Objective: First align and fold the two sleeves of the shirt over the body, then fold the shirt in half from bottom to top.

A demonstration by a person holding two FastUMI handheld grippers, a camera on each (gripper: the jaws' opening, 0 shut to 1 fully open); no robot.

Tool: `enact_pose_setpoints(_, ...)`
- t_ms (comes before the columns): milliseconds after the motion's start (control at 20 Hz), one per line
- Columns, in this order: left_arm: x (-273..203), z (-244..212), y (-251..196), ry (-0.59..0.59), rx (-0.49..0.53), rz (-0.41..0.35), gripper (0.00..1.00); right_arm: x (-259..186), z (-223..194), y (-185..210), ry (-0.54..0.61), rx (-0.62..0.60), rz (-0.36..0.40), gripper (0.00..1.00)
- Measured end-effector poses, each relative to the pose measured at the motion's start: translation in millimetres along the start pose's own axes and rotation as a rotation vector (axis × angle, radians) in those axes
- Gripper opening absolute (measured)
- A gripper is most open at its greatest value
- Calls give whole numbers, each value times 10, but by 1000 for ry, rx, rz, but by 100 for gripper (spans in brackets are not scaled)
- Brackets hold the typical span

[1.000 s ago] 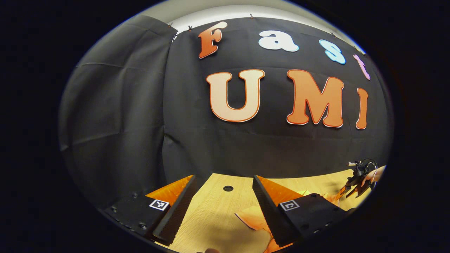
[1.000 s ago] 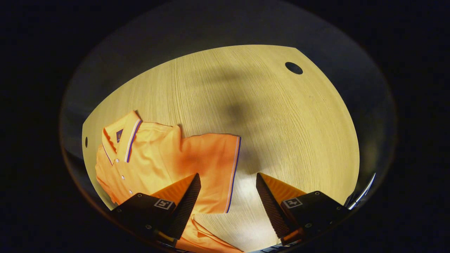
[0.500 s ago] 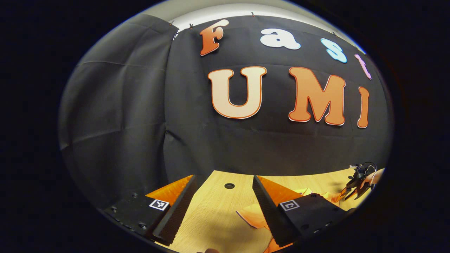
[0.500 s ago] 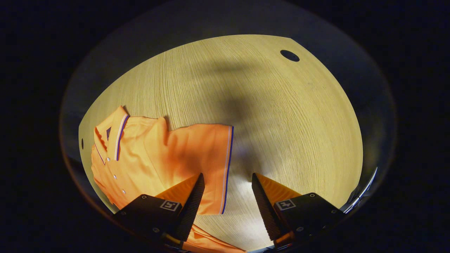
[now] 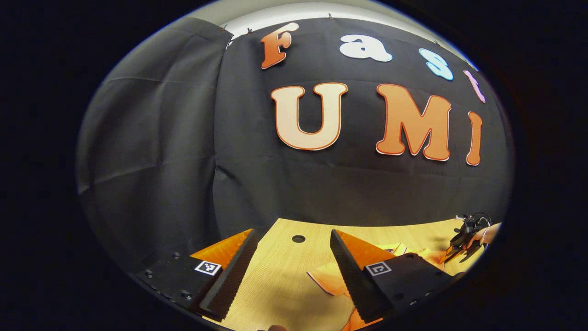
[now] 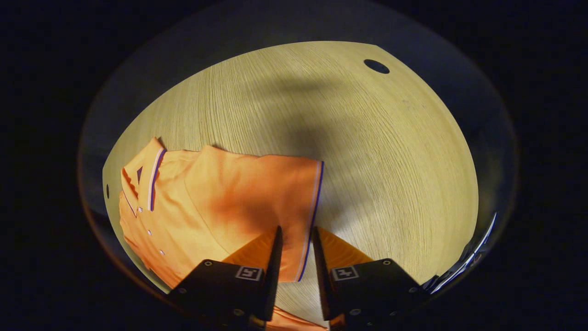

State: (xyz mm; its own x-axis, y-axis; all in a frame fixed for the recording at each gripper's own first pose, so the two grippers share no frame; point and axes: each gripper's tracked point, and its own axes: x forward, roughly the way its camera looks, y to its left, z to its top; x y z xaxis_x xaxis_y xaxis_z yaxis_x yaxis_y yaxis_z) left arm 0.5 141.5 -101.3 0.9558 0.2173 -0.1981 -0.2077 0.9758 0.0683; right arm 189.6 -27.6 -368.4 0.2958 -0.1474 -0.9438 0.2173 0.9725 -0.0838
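The orange polo shirt lies flat on the wooden counter, collar toward the counter's left edge in the right gripper view, buttons running down the placket. One sleeve spreads out toward the middle of the counter, its striped cuff edge running between the fingers of the right gripper. Those fingers stand narrowly apart (a slim gap remains), so whether they pinch the cuff cannot be told. The left gripper is released, fingers wide apart above bare counter near the back edge, with a round hole just beyond and a bit of orange shirt cloth beside its right finger.
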Motion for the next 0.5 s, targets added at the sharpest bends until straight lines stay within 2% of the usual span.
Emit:
enact_pose_setpoints(150,-32,-15,33,1,6,3,98,-28,13,-19,-2,2,16,8)
enact_pose_setpoints(300,-61,-23,82,3,11,7,98,-70,43,24,-39,7,28,7)
enact_pose_setpoints(350,-64,-16,97,0,12,10,98,-100,38,33,-47,-1,26,1)
enact_pose_setpoints(500,-92,47,148,-13,10,10,98,-239,59,98,-81,-11,35,1)
